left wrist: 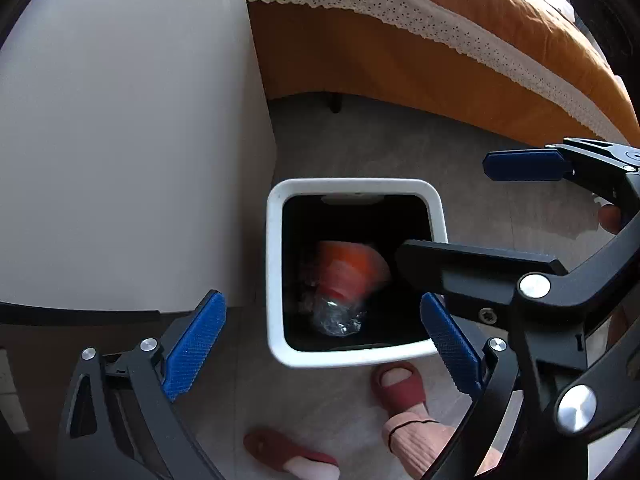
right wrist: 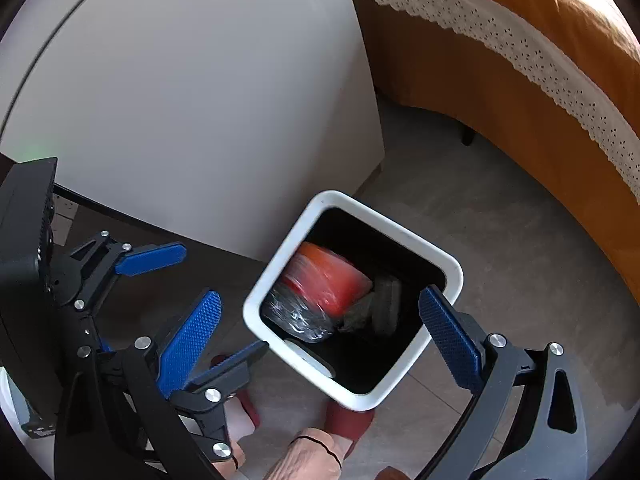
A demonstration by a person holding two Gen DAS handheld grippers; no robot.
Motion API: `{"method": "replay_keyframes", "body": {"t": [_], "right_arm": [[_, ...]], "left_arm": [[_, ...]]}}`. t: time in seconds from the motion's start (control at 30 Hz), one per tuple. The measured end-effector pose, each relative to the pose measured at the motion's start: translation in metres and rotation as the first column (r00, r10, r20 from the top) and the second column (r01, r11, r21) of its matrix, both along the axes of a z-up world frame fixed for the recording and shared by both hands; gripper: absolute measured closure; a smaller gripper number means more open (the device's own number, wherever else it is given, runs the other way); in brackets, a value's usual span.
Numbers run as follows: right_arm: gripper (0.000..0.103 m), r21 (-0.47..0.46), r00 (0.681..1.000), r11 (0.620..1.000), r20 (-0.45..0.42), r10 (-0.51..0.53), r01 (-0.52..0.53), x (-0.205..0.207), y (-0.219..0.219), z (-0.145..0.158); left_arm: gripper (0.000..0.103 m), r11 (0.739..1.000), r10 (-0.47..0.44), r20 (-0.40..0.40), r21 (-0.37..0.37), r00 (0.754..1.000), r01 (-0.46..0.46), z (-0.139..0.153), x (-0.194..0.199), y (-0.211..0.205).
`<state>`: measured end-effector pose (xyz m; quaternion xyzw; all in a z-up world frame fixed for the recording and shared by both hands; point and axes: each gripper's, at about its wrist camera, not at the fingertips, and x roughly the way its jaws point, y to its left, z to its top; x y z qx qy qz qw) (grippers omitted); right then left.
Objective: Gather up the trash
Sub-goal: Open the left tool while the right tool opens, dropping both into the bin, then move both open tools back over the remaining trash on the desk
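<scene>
A white cabinet [left wrist: 128, 140] fills the left of both wrist views, its flat side reaching down to the grey tiled floor [left wrist: 360, 144]. To its right stands a bed draped in an orange cover [left wrist: 460, 40] edged with a band of white lace trim [left wrist: 400, 12]; one dark bed leg [left wrist: 335, 103] shows beneath it. On the floor between cabinet and bed stands a square white trash bin [left wrist: 276, 264] with a dark interior, close beside the cabinet's lower corner. The collected trash lies inside the bin: an orange-red wrapper [left wrist: 352, 268] resting on crumpled clear plastic [left wrist: 336, 316], with a greyish piece [right wrist: 386, 300] beside them in the right wrist view. The left gripper [left wrist: 324, 348] hangs above the bin with its jaws spread wide and nothing between the blue pads [left wrist: 196, 348]. The right gripper [right wrist: 320, 344] likewise stands wide open and empty over the bin's rim, its pads [right wrist: 188, 344] on either side of the opening. Below the bin, the person's feet in dark red slippers [left wrist: 396, 384] and a pink ribbed trouser cuff [left wrist: 412, 440] are visible.
</scene>
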<state>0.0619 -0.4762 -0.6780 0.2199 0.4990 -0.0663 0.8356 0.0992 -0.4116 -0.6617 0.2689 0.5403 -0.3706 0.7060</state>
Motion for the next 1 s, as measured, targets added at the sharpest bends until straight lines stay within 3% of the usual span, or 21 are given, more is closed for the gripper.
{"method": "replay_keyframes", "body": {"t": [0.27, 0.47, 0.63, 1.0], "right_arm": [[0.004, -0.029, 1.0, 1.0, 0.0, -0.005, 0.005, -0.005, 0.002, 0.018], [0.004, -0.058, 1.0, 0.998, 0.024, -0.018, 0.02, -0.014, 0.0, 0.053], [0.004, -0.085, 0.997, 0.995, 0.055, -0.048, 0.053, -0.028, -0.002, 0.098], [0.004, -0.154, 0.981, 0.981, 0.17, -0.093, 0.12, -0.069, -0.001, 0.224]], "left_arm": [[0.005, 1.0, 0.005, 0.006, -0.014, 1.0, -0.005, 0.014, 0.001, -0.001], [0.005, 0.999, 0.002, 0.022, -0.036, 1.0, -0.001, 0.051, -0.002, -0.004], [0.005, 0.998, -0.006, 0.043, -0.067, 0.999, 0.009, 0.097, -0.004, -0.005], [0.005, 0.984, 0.0, 0.1, -0.178, 0.995, 0.018, 0.227, -0.01, -0.006]]}}
